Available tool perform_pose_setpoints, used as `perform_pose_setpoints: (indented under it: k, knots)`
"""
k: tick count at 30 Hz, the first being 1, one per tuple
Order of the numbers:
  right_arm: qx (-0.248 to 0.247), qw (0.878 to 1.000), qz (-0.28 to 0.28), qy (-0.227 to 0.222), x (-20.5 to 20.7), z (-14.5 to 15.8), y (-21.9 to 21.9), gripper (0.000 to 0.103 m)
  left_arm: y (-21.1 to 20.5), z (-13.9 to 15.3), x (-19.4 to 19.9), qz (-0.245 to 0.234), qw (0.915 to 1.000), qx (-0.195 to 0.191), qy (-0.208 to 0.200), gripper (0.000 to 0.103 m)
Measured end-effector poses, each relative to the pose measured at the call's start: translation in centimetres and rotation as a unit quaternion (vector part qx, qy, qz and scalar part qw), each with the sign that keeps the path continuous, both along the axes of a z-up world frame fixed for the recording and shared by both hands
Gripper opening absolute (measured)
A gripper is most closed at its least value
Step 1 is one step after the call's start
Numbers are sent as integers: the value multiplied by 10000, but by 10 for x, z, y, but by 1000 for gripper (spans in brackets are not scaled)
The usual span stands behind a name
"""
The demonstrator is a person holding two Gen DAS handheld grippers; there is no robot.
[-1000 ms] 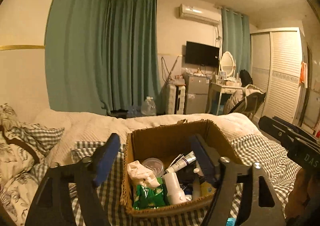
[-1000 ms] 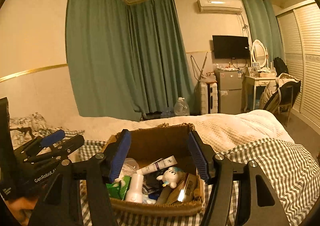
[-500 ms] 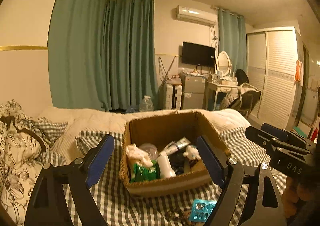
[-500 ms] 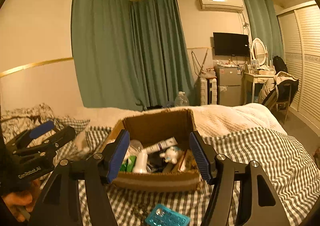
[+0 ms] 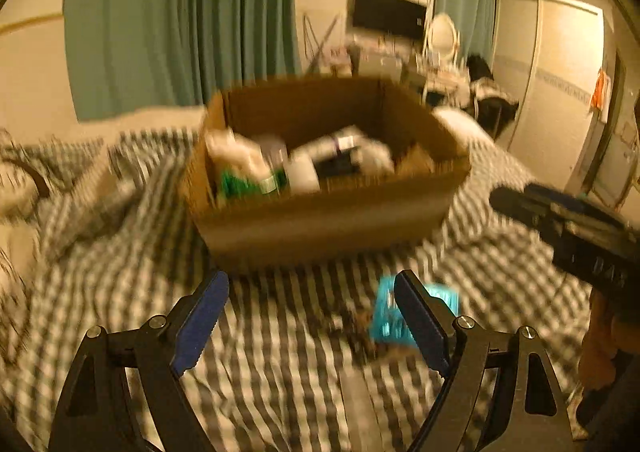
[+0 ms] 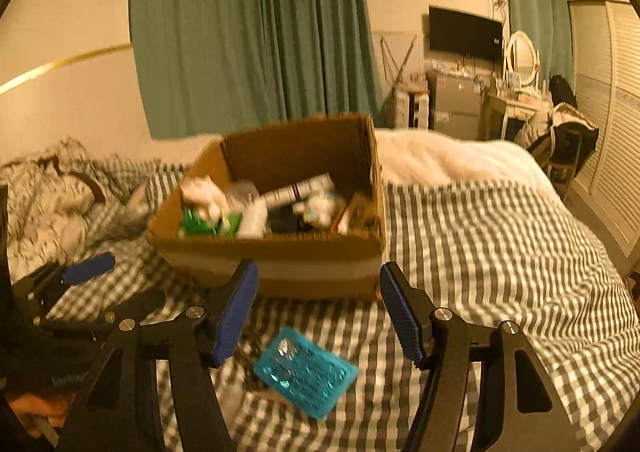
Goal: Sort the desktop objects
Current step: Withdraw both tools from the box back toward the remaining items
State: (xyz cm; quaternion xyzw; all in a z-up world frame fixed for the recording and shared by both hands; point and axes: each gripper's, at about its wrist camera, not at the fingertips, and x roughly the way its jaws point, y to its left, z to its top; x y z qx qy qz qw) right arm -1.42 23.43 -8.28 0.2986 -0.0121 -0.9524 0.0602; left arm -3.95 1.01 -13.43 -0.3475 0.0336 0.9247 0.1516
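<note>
No text readable, pale lettering on the right gripper (image 5: 592,248) body blurred, print on the left gripper (image 6: 72,332) body smeared

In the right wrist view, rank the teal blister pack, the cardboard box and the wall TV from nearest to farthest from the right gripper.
1. Teal blister pack: on the checked bedcover, just below and between the right gripper's fingers.
2. Cardboard box: straight ahead on the bed, beyond the fingertips.
3. Wall TV: far right, on the wall across the room.
</note>
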Motion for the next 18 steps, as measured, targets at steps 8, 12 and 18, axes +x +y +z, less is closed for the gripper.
perform_pose_setpoints:
  k: [8,12,18]
  knots:
    - [406,9954,388,-775,-6,-44,-10,63,10,-48,4,-130,9957,-183,-894,88]
    - [917,9863,724,-1166,-7,-62,-20,63,17,-74,10,-193,9911,-401,-1254,88]
    - [1218,9683,1312,-1740,-15,-82,-28,77,26,-99,21,-264,9831,-627,-1697,88]
